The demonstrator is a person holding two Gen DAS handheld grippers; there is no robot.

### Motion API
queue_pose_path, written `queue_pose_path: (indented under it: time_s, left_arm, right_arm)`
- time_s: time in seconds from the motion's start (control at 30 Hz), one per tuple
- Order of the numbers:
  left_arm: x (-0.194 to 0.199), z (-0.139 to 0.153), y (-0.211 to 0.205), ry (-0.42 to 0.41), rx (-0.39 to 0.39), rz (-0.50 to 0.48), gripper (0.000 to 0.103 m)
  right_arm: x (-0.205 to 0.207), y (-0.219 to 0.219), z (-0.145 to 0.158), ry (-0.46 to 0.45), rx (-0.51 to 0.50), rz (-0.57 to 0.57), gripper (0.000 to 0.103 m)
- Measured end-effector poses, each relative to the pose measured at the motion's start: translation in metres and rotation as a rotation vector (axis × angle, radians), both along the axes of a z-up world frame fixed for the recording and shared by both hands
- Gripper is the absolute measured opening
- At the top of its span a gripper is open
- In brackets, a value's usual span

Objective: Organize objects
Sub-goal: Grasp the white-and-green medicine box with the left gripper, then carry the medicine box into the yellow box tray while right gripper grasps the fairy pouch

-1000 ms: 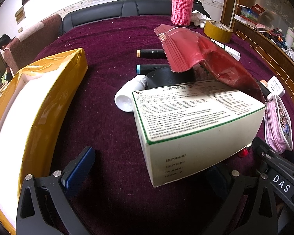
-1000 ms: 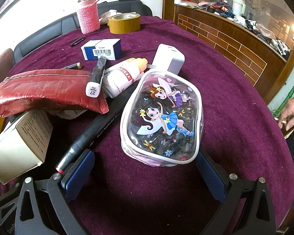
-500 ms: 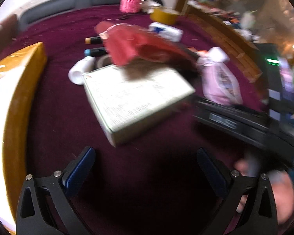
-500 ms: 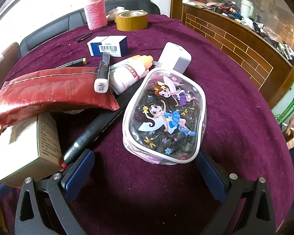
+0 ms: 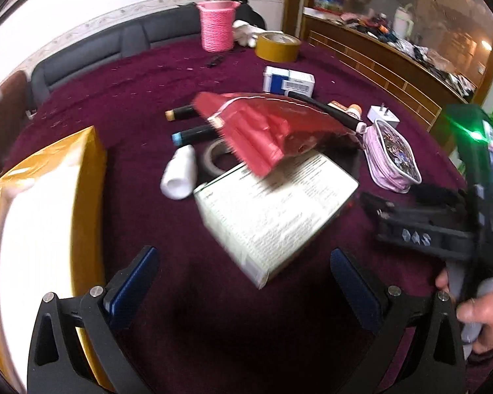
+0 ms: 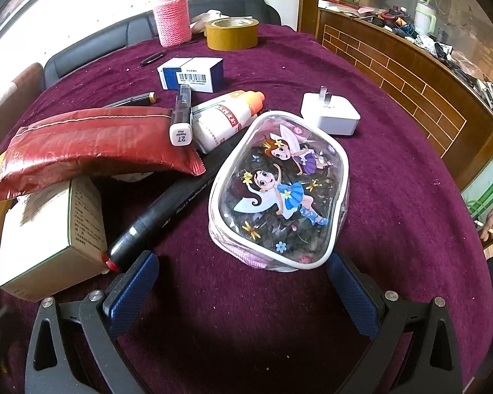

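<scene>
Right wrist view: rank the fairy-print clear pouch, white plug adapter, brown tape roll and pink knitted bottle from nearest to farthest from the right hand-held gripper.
1. Fairy-print clear pouch, just ahead, centre.
2. White plug adapter, behind the pouch, right.
3. Brown tape roll, far, centre.
4. Pink knitted bottle, far left; close to the tape roll's distance.

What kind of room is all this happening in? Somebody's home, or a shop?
Most likely a lived-in home, perhaps a living or dining room. A round table under a maroon cloth sits before a dark sofa, and a wooden, brick-patterned counter beside it is piled with household clutter.
</scene>
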State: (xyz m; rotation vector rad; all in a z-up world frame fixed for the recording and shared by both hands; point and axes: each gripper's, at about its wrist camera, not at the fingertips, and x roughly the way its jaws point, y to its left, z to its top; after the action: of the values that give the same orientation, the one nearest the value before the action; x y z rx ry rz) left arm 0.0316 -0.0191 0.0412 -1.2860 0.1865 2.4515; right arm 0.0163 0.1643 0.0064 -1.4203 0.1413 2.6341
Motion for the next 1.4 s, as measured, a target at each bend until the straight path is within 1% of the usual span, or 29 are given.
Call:
queue_pose_path:
  time_s: [0.03,0.13,0.17,0.2,0.23,0.27,0.33,0.37,0.4,0.47,0.53,0.6,0.67,0.7,0.77,0.83,0.93,0.97,1.03,1.07,1.1,1.13,1.17,1.2,1.3,1.4]
  left_arm:
    - [-0.007,-0.003,0.005,-0.013,0.018,-0.017,0.103]
    - [-0.019,-0.013,0.022,-0.049,0.061,-0.069,0.103]
    - [-0.02,-0.017,0.028,-0.066,0.046,-0.08,0.102]
    - [-0.017,-0.019,0.032,-0.075,0.03,-0.103,0.102]
    - [-0.01,-0.019,0.038,-0.085,0.031,-0.153,0.099]
    - [-0.003,-0.018,0.041,-0.094,0.04,-0.197,0.091]
    - [0.019,-0.014,0.048,-0.114,0.053,-0.3,0.082]
    - [0.028,-0.011,0.05,-0.107,0.045,-0.329,0.082]
    - [0.035,-0.009,0.052,-0.088,0.028,-0.337,0.082]
    - [0.039,-0.005,0.05,-0.042,-0.012,-0.311,0.082]
    - [0.03,-0.004,0.046,-0.013,-0.03,-0.247,0.082]
    - [0.016,-0.003,0.043,-0.005,-0.012,-0.186,0.082]
    - [0.007,-0.001,0.044,-0.001,0.002,-0.16,0.082]
    - [0.009,0.0,0.046,0.007,-0.003,-0.156,0.082]
    - [0.006,-0.002,0.059,0.026,-0.05,-0.157,0.082]
    - [0.0,-0.008,0.073,0.015,-0.099,-0.162,0.083]
    - [-0.009,-0.021,0.084,-0.033,-0.134,-0.142,0.083]
    - [-0.011,-0.025,0.085,-0.056,-0.139,-0.121,0.087]
    - [-0.019,-0.028,0.08,-0.086,-0.085,-0.066,0.087]
    - [-0.019,-0.027,0.078,-0.083,-0.07,-0.048,0.086]
    - [-0.02,-0.026,0.075,-0.088,-0.054,-0.029,0.083]
    - [-0.018,-0.024,0.072,-0.089,-0.029,-0.018,0.076]
    - [-0.016,-0.022,0.068,-0.096,0.001,-0.021,0.072]
    - [-0.012,-0.019,0.062,-0.106,0.045,-0.021,0.072]
    - [0.0,-0.009,0.048,-0.087,0.093,-0.001,0.07]
    - [0.019,0.009,0.029,-0.065,0.16,0.009,0.07]
  right_arm:
    - [0.003,0.002,0.002,0.009,-0.026,-0.001,0.103]
    - [0.015,0.014,0.011,0.08,-0.137,-0.006,0.103]
    - [0.022,0.022,0.016,0.121,-0.169,-0.024,0.103]
    - [0.025,0.025,0.018,0.144,-0.181,-0.037,0.103]
    - [0.028,0.03,0.02,0.162,-0.191,-0.048,0.103]
    - [0.031,0.035,0.022,0.177,-0.202,-0.059,0.103]
    - [0.034,0.042,0.022,0.193,-0.23,-0.072,0.103]
    - [0.034,0.045,0.022,0.197,-0.255,-0.076,0.103]
    - [0.033,0.048,0.021,0.198,-0.276,-0.082,0.103]
    - [0.033,0.05,0.02,0.198,-0.298,-0.096,0.103]
    - [0.036,0.051,0.022,0.21,-0.309,-0.1,0.103]
    - [0.039,0.052,0.023,0.223,-0.309,-0.102,0.103]
    - [0.04,0.052,0.022,0.228,-0.316,-0.099,0.103]
    - [0.041,0.053,0.022,0.231,-0.318,-0.102,0.103]
    - [0.042,0.055,0.022,0.236,-0.323,-0.109,0.103]
    - [0.043,0.056,0.022,0.24,-0.326,-0.112,0.103]
    - [0.044,0.056,0.023,0.251,-0.327,-0.109,0.103]
    - [0.045,0.056,0.024,0.258,-0.326,-0.109,0.103]
    - [0.047,0.056,0.025,0.266,-0.324,-0.105,0.103]
    - [0.047,0.056,0.025,0.267,-0.322,-0.101,0.103]
    - [0.047,0.055,0.025,0.267,-0.32,-0.098,0.103]
    - [0.046,0.055,0.025,0.266,-0.318,-0.094,0.103]
    - [0.046,0.054,0.025,0.264,-0.317,-0.089,0.103]
    - [0.046,0.054,0.024,0.263,-0.317,-0.086,0.103]
    - [0.046,0.055,0.023,0.255,-0.319,-0.09,0.103]
    - [0.046,0.056,0.022,0.25,-0.33,-0.091,0.103]
